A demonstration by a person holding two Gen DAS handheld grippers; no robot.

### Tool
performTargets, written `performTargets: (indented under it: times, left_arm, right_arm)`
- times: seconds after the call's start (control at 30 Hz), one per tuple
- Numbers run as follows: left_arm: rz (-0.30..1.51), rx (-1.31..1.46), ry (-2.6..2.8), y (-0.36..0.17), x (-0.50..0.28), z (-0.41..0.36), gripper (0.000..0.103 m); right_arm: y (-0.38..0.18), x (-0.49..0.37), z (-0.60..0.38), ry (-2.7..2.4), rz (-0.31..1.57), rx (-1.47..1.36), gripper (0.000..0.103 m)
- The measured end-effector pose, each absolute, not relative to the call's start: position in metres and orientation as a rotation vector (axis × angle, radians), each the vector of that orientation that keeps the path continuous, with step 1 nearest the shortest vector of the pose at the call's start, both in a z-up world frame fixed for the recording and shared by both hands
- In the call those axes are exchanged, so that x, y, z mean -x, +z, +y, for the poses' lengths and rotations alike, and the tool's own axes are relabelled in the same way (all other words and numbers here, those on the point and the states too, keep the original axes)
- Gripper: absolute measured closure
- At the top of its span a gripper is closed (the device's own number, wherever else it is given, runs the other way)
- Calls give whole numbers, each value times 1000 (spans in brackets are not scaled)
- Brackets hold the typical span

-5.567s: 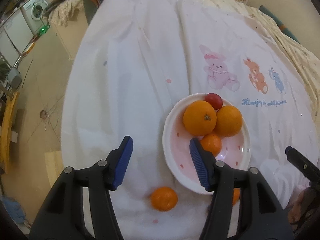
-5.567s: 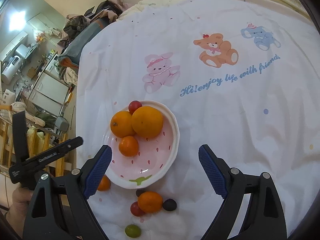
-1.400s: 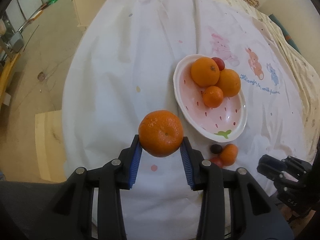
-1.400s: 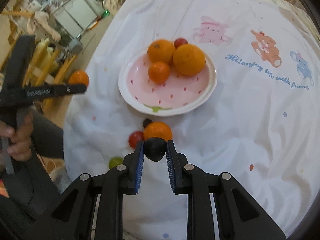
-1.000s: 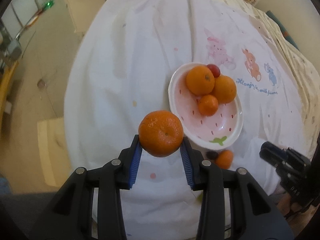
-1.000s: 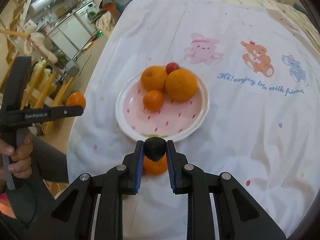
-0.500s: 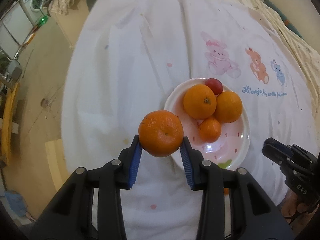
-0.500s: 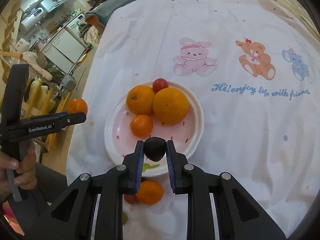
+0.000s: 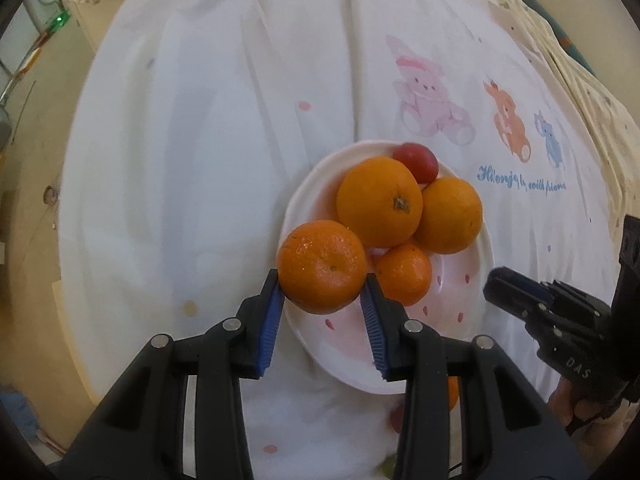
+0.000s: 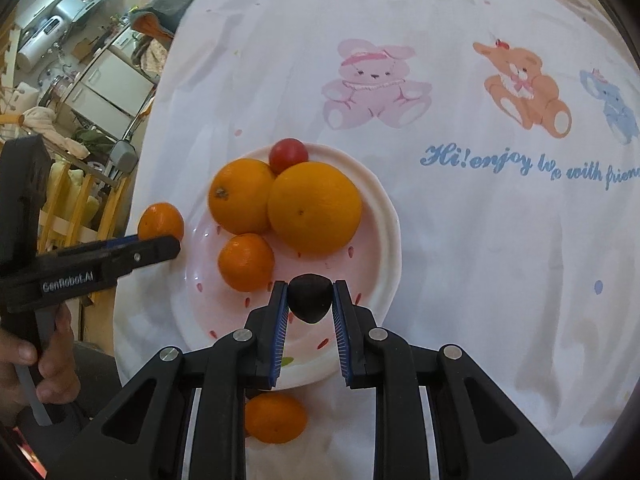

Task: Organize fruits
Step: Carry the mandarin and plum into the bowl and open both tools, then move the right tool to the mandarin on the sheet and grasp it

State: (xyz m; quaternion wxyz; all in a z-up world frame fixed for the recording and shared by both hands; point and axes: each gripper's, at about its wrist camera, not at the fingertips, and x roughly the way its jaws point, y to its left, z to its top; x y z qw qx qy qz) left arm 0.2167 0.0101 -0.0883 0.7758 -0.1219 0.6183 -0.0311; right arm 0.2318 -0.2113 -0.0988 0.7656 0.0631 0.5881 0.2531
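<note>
Your left claw [image 9: 323,306] pinches a mandarin [image 9: 322,266] over the plate's [image 9: 486,240] near-left rim; your right claw [image 10: 310,312] pinches a small dark fruit [image 10: 310,297] over its bare front. Lower both onto bare plate, clear of the piled oranges [image 10: 314,206], then release gently to prevent rolling.

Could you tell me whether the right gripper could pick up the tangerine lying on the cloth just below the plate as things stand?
Probably not yet: the right gripper is shut on a dark fruit, though the tangerine lies unobstructed.
</note>
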Motion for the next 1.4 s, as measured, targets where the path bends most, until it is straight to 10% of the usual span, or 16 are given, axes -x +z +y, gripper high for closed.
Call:
performTargets:
  times: [0.83, 0.97, 1.1, 1.4]
  left_arm:
    - [1379, 274, -112, -102, -223, -4, 65]
    - [1334, 285, -112, -92, -220, -3, 19]
    - [1295, 272, -100, -83, -220, -2, 18]
    - [1233, 240, 14, -76, -214, 15, 18]
  right_arm:
    - [-110, -238, -217, 515, 1313, -197, 76]
    - [-108, -239, -217, 514, 1312, -194, 76]
    - [-100, -240, -219, 510, 1274, -191, 30]
    - [-86, -243, -228, 485, 1223, -225, 27]
